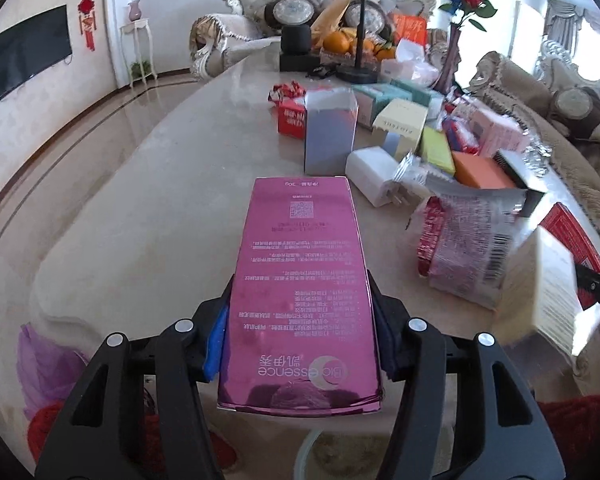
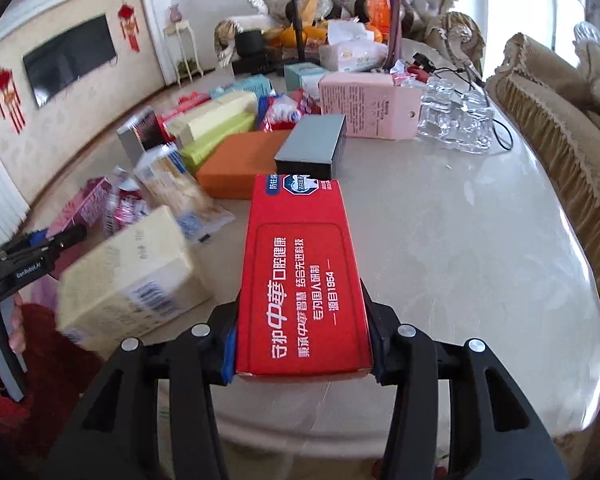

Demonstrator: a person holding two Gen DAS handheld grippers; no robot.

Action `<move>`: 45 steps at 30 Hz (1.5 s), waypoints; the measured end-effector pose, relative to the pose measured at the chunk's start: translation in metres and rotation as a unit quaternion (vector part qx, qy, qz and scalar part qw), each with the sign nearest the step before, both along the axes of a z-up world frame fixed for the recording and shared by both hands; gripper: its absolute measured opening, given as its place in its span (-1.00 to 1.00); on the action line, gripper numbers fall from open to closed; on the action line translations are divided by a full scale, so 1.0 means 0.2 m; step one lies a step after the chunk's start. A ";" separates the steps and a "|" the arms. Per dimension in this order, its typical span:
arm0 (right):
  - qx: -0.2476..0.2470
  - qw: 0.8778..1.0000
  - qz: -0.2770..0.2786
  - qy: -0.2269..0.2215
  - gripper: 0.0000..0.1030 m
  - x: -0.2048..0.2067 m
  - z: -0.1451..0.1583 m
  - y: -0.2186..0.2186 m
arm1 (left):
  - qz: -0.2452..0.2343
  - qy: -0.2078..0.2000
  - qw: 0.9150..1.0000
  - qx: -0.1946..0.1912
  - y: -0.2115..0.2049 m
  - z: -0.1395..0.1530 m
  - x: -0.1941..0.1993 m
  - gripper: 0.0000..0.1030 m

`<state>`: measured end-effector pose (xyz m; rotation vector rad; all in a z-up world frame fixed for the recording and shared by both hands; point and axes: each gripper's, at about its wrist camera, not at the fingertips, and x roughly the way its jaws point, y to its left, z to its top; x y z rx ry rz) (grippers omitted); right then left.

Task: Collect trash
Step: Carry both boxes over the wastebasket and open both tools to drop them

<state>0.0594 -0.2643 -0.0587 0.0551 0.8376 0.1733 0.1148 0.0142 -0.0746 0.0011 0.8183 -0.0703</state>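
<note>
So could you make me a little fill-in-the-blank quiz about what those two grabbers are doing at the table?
1. The left gripper is shut on a shiny ____ box.
2. The right gripper holds a ____ box with white writing.
3. Just beyond the red box lies a grey box beside an ____ box.
4. The table holds a vase with a red ____.

Missing words: pink; red; orange; rose

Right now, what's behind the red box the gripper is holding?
Right behind the red box sits a grey box and an orange box. The table directly beneath it is covered.
</note>
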 end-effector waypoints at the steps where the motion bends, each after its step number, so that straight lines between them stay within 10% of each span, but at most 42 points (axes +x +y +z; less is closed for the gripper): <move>1: 0.004 1.000 -0.001 -0.007 -0.11 -0.04 0.03 0.00 | -0.010 -0.001 1.000 -0.002 0.02 0.02 -0.03 0.10; 7: 0.045 0.999 0.024 -0.003 -0.11 -0.47 0.14 0.05 | -0.098 0.013 0.995 0.003 0.09 0.10 -0.38 0.10; 12: 0.063 0.993 0.056 0.086 -0.11 -0.69 -0.09 0.22 | -0.148 0.079 0.986 -0.012 0.03 -0.07 -0.57 0.10; 21: 0.048 0.968 0.060 0.239 -0.11 -0.46 -0.74 0.41 | -0.226 0.219 0.949 0.028 -0.29 -0.65 -0.55 0.10; 29: -0.004 0.967 0.044 0.249 0.35 -0.46 -0.87 0.46 | -0.219 0.291 0.931 -0.014 -0.27 -0.89 -0.51 0.34; 37: 0.019 0.973 0.009 0.229 0.35 -0.51 -0.75 0.37 | -0.172 0.262 0.949 -0.039 -0.11 -0.79 -0.50 0.33; 45: 0.033 0.998 -0.025 0.052 0.36 -0.61 -0.24 0.34 | -0.137 0.057 0.988 -0.037 0.08 -0.19 -0.60 0.34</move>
